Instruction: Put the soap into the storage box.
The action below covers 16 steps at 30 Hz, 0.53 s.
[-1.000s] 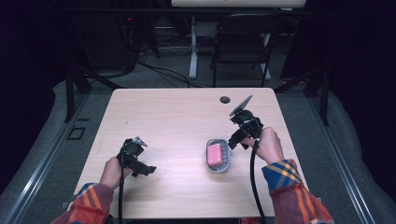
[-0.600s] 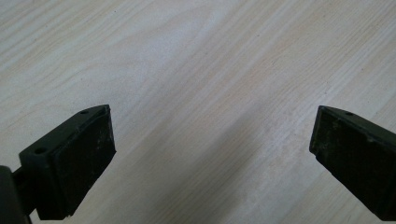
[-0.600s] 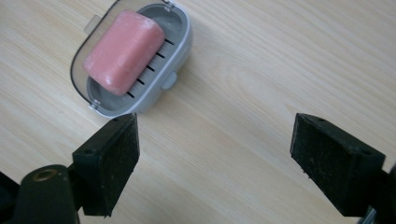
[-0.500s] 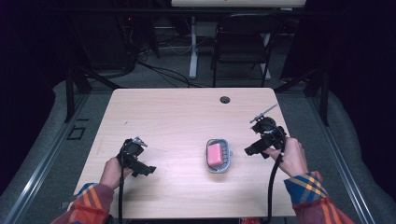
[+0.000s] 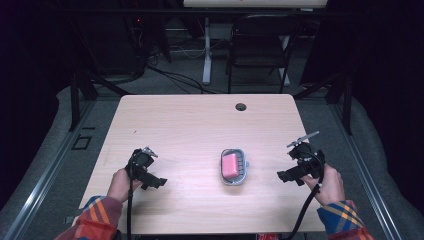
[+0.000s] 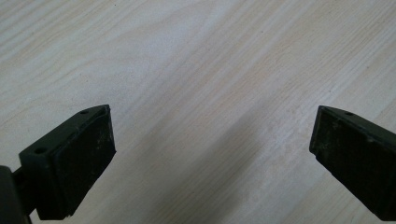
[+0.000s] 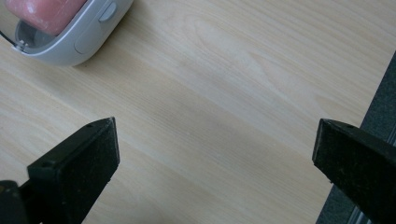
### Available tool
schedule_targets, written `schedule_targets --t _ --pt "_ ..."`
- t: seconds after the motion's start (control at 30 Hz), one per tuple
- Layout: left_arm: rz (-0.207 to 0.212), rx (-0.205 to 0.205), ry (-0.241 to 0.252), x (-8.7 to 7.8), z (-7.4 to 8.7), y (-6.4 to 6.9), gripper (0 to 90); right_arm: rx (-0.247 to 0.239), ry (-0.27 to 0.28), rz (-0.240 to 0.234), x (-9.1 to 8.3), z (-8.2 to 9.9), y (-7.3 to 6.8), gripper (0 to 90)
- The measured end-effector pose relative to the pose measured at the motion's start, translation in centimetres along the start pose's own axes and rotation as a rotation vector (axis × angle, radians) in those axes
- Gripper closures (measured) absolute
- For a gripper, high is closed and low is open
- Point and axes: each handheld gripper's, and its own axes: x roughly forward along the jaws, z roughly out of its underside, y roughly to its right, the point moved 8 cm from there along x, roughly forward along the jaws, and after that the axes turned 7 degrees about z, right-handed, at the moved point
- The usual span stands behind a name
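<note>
My right gripper (image 5: 286, 175) rests low near the table's (image 5: 190, 125) right edge, jaws just opened wide, holding nothing; my left gripper (image 5: 157, 182) is released too.

A pale wooden surface (image 5: 190, 125) with a small round hole (image 5: 241, 107) near its far edge carries a grey soap dish (image 5: 234, 167) holding pink soap (image 5: 230, 164), right of centre.

dim lab, lone wooden table (image 5: 190, 125), floor cables (image 5: 170, 75), folding chair (image 5: 257, 50)
</note>
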Motion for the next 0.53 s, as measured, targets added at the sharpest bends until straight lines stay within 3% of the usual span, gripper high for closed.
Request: schedule_targets --t 0.2,0.33,0.53 --pt "-0.002 0.001 -0.001 0.0 0.0 0.0 0.1 -0.024 0.011 0.004 1.3 2.1 -0.8 0.0" --pt "-0.003 0.003 -0.007 0.0 0.0 0.0 0.2 -0.019 0.014 -0.028 2.4 3.2 -1.4 0.0" --pt "-0.004 0.009 -0.004 0.0 0.0 0.1 0.2 -0.053 0.035 -0.044 2.6 3.4 -1.8 0.0"
